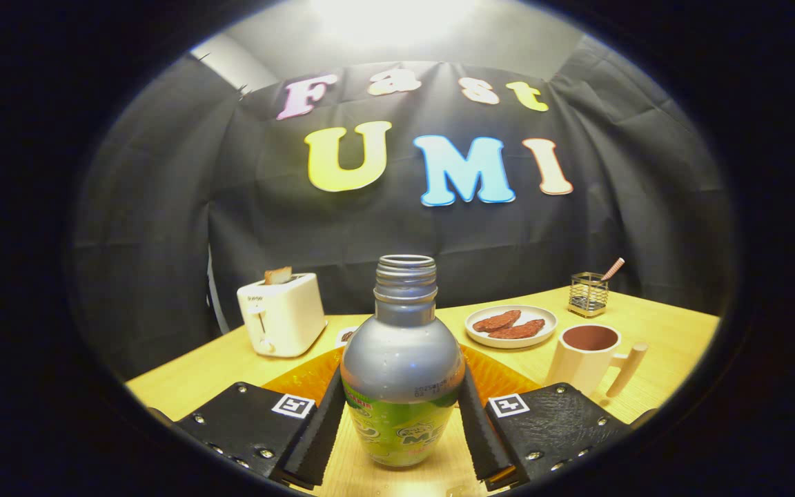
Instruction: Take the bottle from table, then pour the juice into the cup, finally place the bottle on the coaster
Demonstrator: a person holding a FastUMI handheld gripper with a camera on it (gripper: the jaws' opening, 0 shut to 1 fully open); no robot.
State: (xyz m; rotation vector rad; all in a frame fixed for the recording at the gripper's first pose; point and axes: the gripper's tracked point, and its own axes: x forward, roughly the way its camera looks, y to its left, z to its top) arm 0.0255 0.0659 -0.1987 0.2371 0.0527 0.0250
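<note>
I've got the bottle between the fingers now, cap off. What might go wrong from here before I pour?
1. The bottle has no cap on its open neck, so a fast lift or tilt may spill juice on the table.
2. The gripper presses the bottle's rounded lower body; it could slip or twist when tipped.
3. The cup stands close to the plate of food, so a wide pour may splash it.

Gripper (401,428) with screw-studded mounts, square coded markers, and serrated inner edges on both fingers
</note>
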